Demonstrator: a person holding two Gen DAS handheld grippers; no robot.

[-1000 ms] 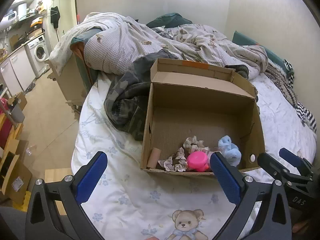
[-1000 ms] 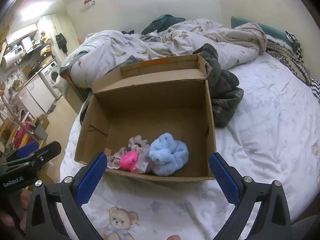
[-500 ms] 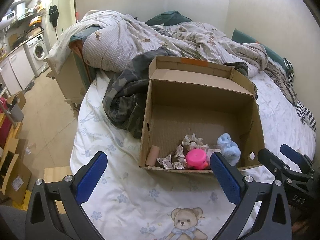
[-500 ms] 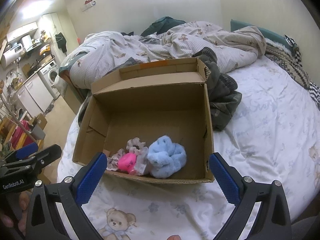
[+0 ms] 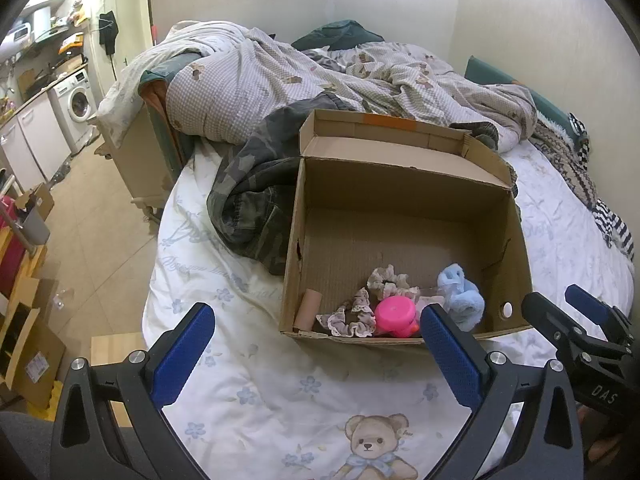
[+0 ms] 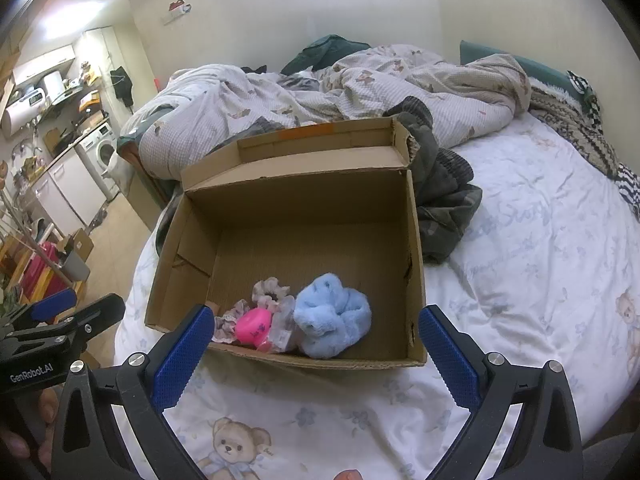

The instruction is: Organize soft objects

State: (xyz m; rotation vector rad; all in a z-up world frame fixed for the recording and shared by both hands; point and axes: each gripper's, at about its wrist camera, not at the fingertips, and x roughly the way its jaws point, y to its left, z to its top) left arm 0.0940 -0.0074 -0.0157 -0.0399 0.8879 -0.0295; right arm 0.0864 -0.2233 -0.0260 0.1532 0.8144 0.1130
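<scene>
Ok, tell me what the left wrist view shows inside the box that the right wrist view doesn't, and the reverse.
Only the left wrist view shows the cardboard tube standing at the box's near left corner. Only the right wrist view shows the blue fluffy toy in full; from the left a gripper finger partly covers it. Both show the cardboard box open on the bed, the pink toy, the frilly scrunchies, and both grippers, left gripper and right gripper, open and empty.
</scene>
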